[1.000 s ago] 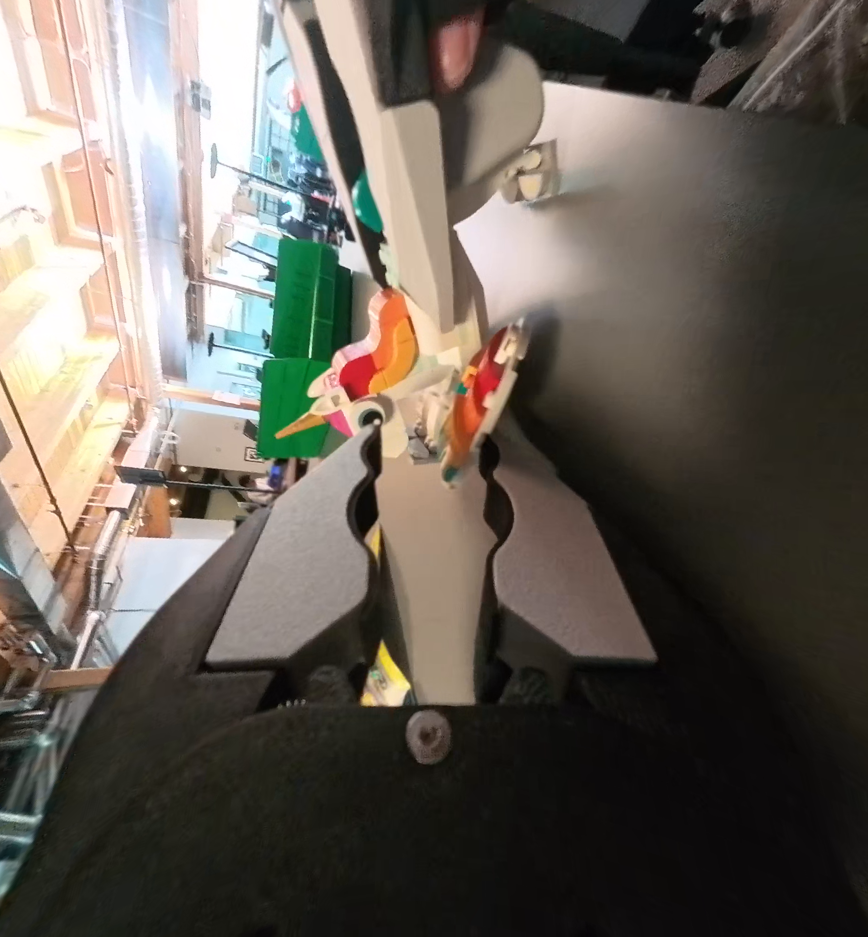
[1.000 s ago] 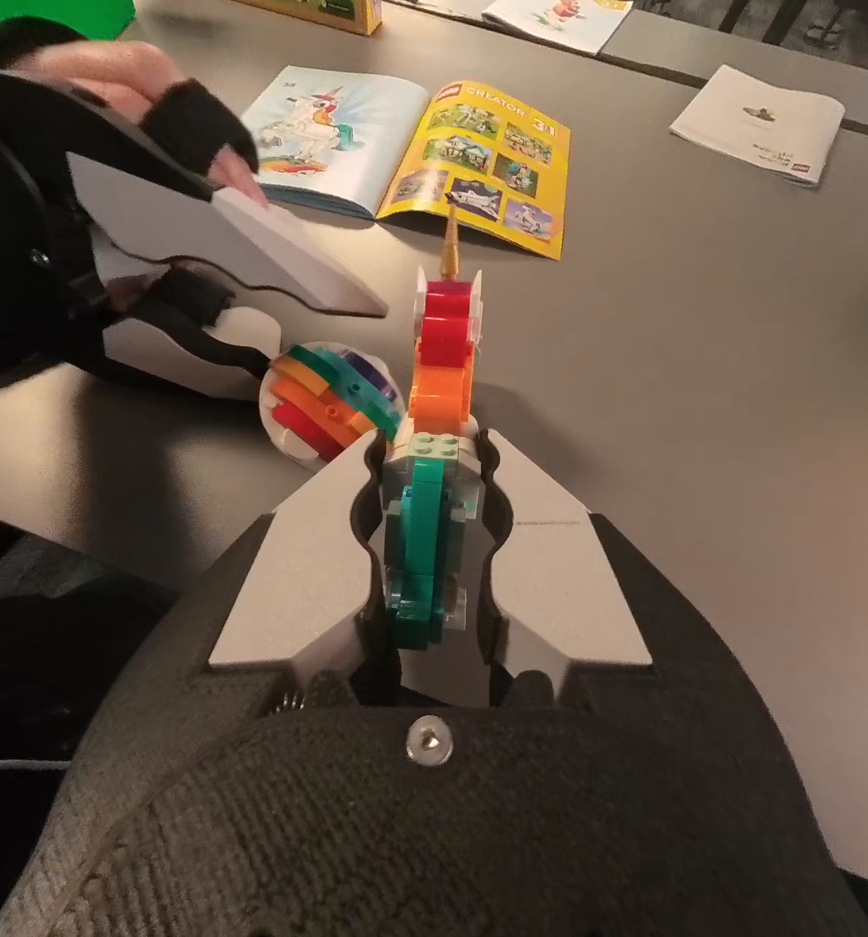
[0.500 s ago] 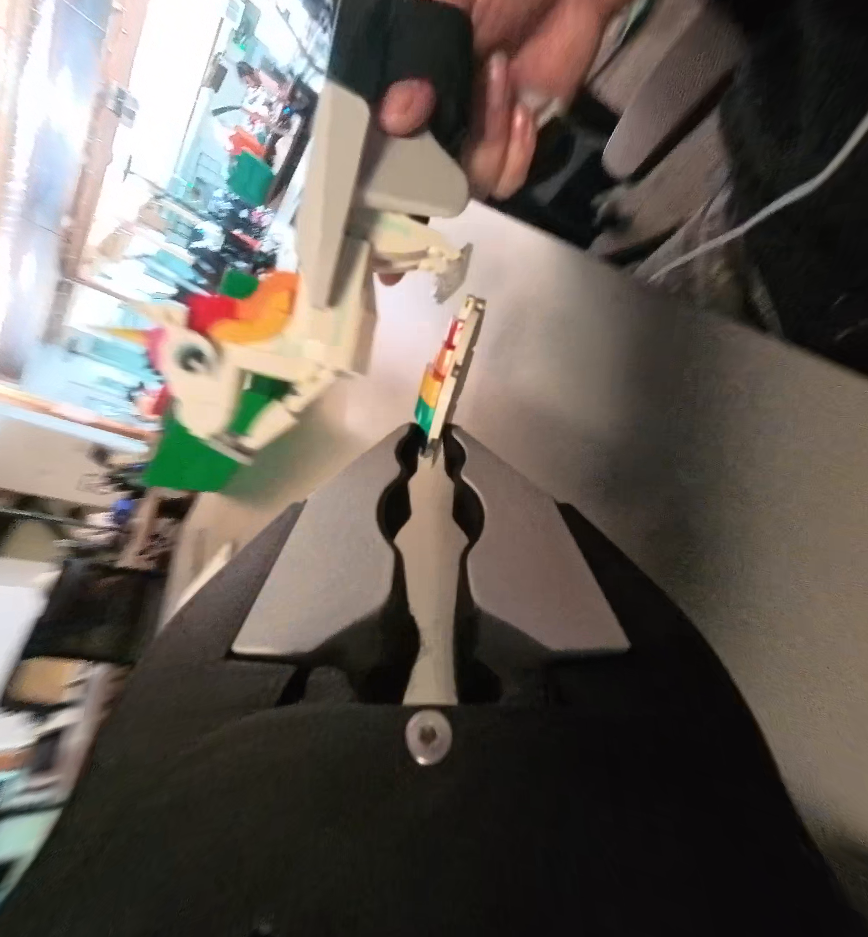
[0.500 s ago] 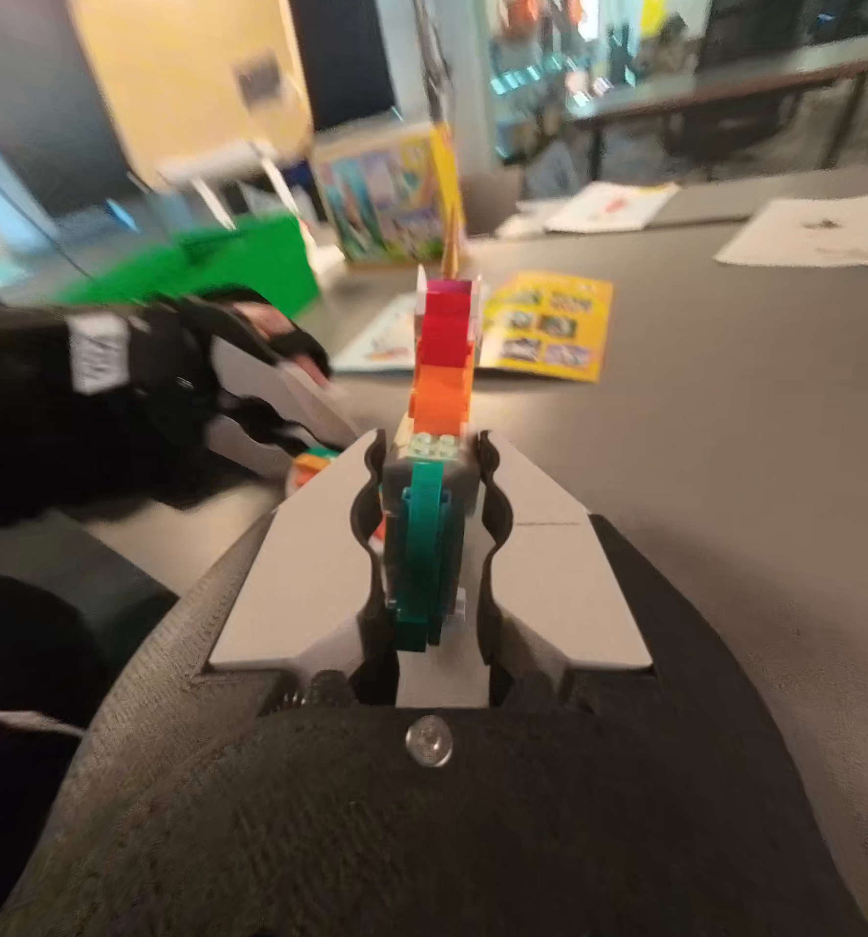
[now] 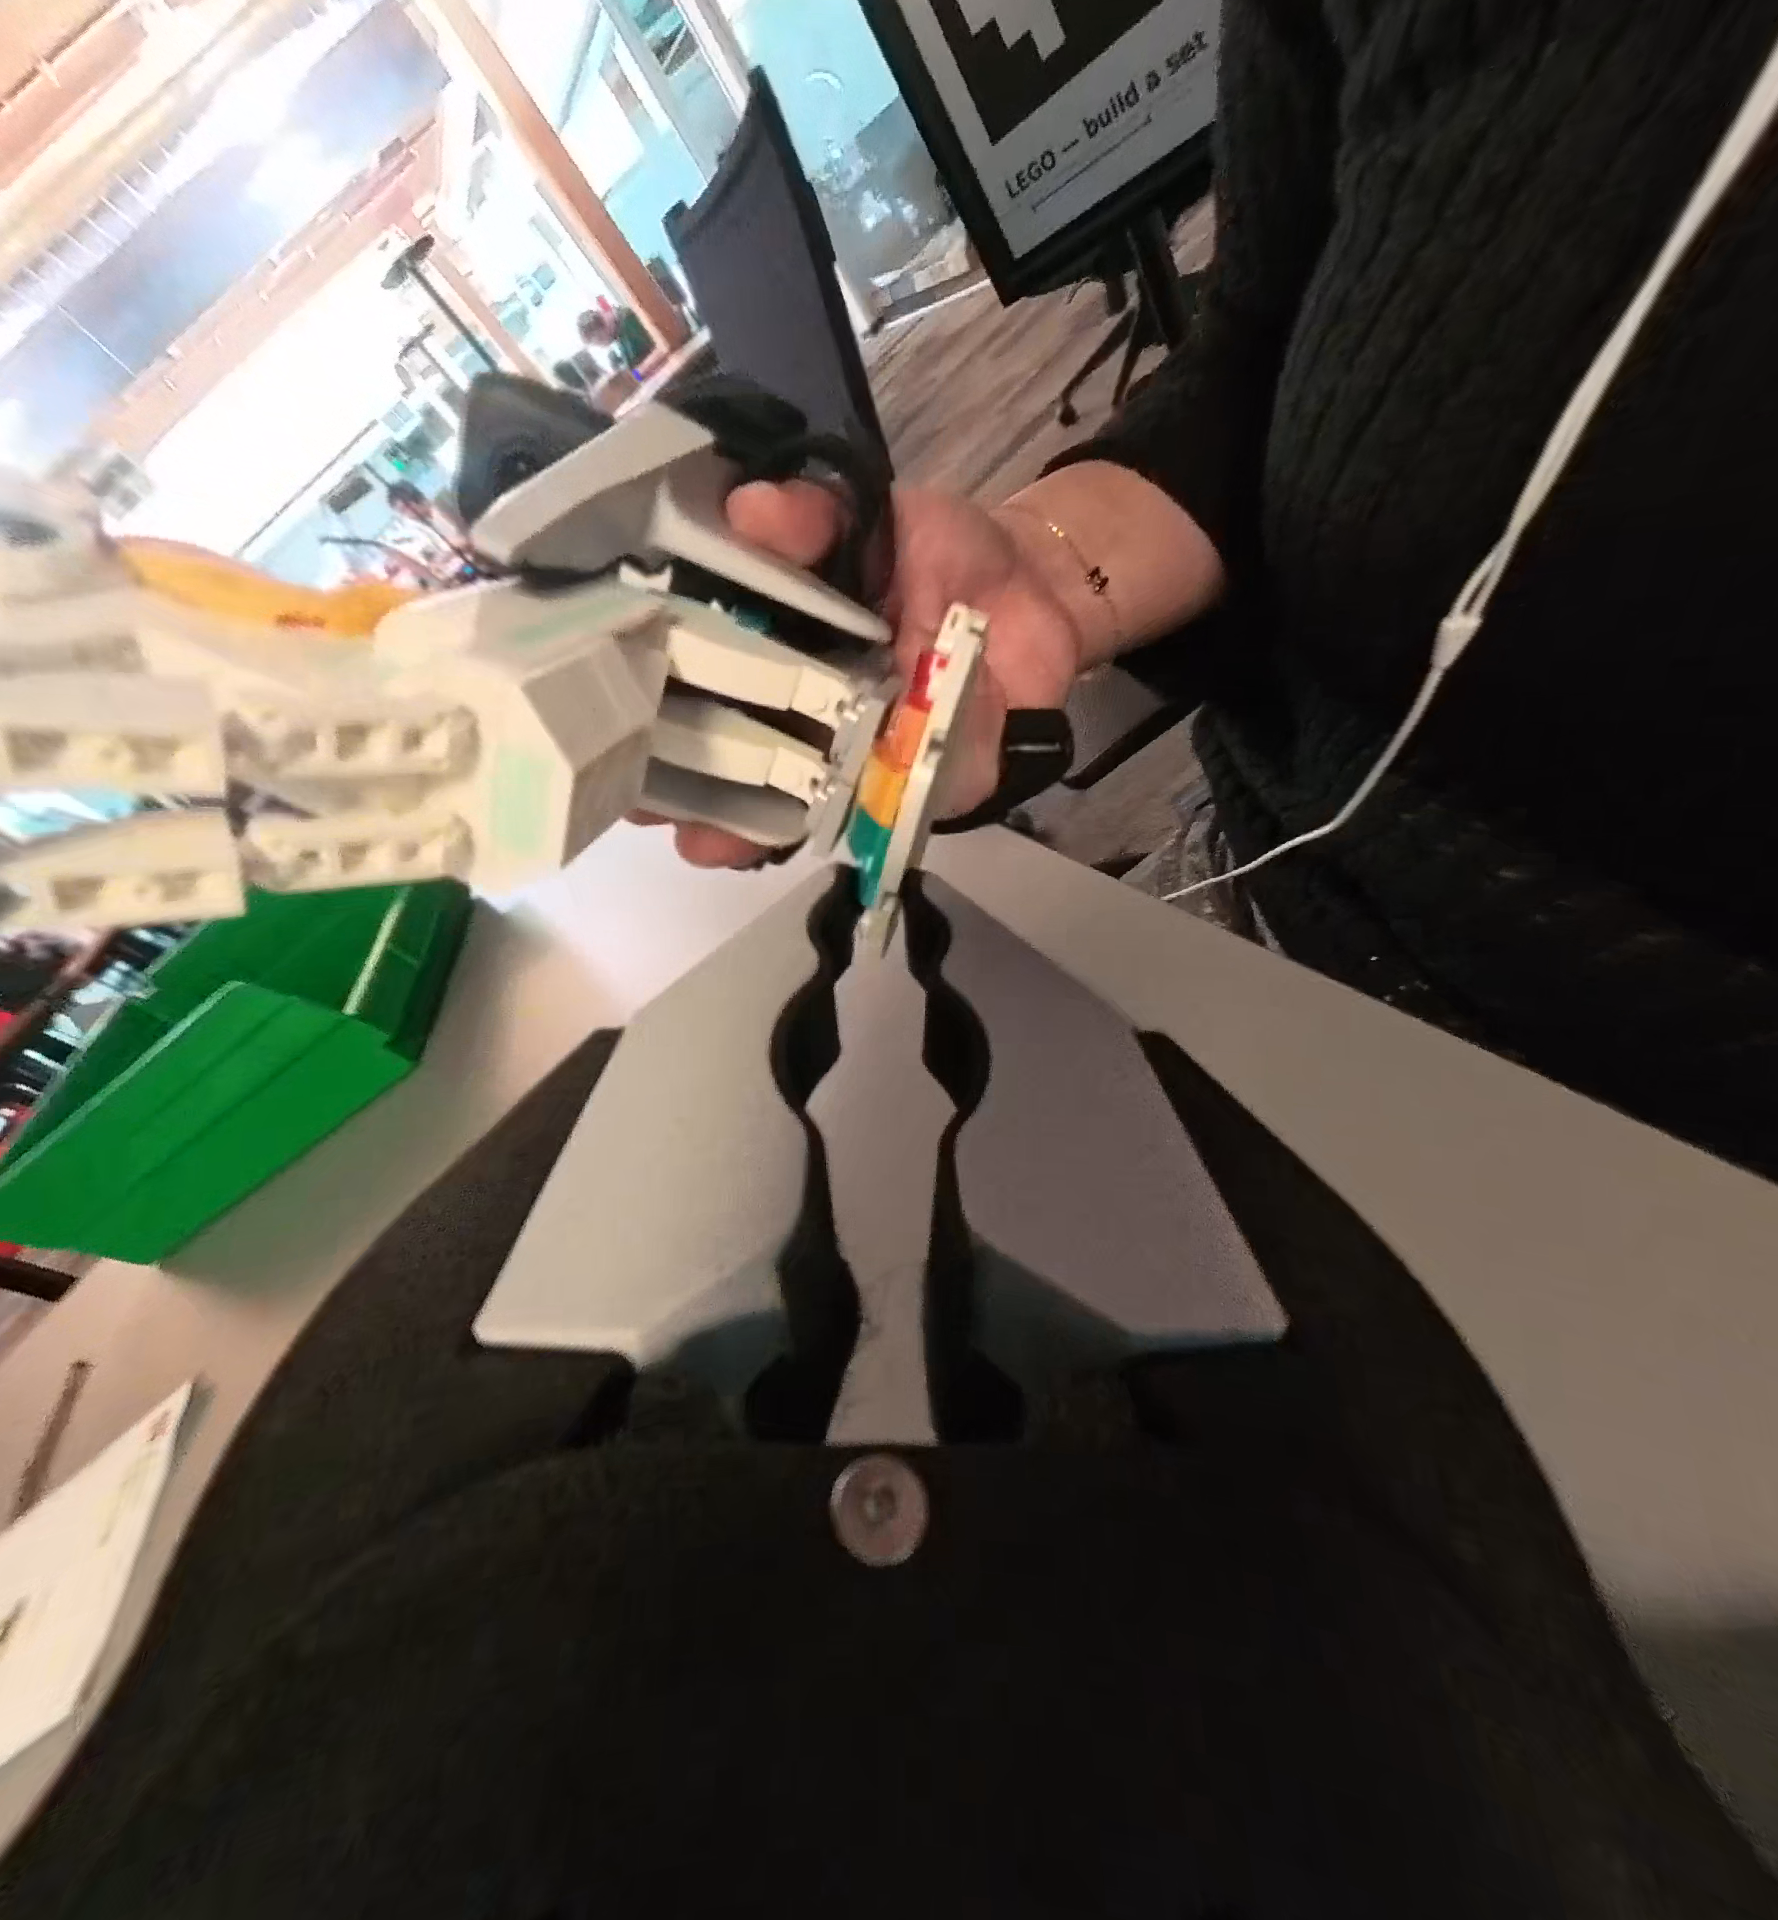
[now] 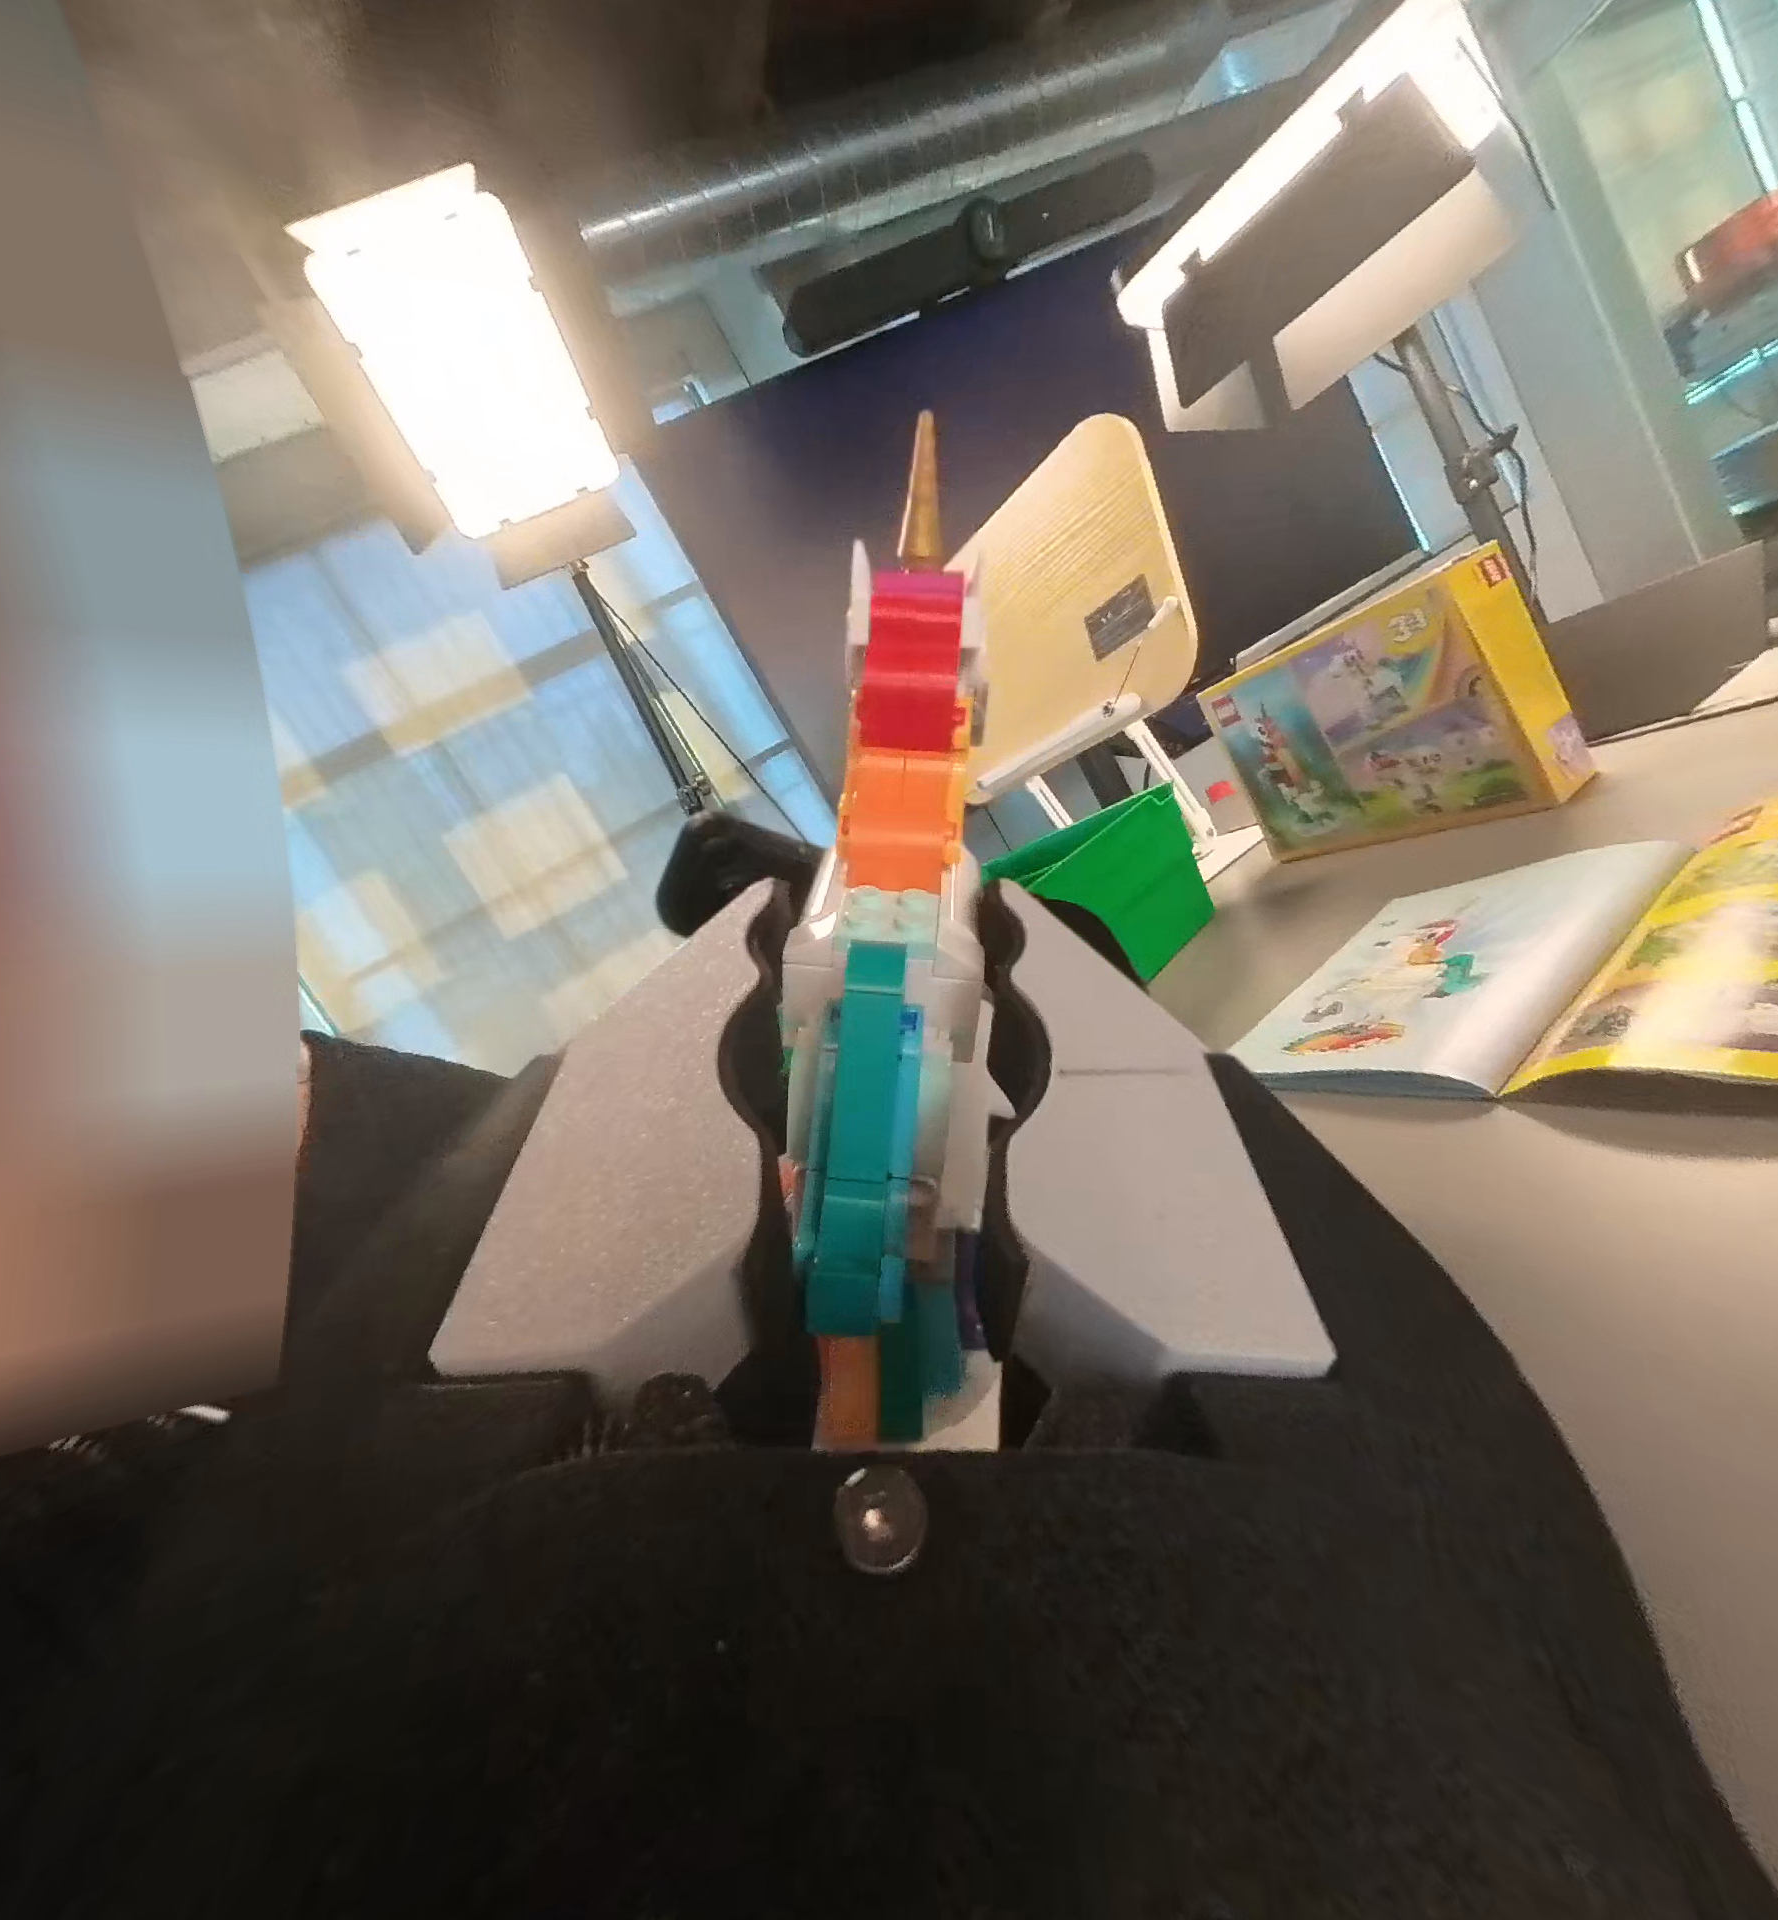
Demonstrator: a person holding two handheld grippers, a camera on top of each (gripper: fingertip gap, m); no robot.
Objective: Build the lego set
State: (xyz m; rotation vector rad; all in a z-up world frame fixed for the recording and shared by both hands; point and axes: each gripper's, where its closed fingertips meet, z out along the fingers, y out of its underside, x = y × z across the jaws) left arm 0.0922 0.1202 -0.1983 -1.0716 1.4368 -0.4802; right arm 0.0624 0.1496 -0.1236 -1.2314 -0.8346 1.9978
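My left gripper is shut on the lower edge of a round white plate with rainbow bricks and holds it upright above the table. My right gripper is shut on the body of a white lego unicorn with a rainbow mane, gold horn and teal tail. In the left wrist view the unicorn lies sideways in the air, and one grey finger of the right gripper shows over it. Its two hind feet touch the studded face of the rainbow plate.
A green bin stands on the grey table, also seen in the right wrist view. An open instruction booklet and a yellow set box lie to the right. A white booklet lies nearby. The person's black-clad torso is close. The tips of one gripper are about 8 centimetres away from the tips of the other.
Both grippers have risen off the table and tilted. The rainbow plate and the unicorn have come together, and the hind feet now touch the plate.
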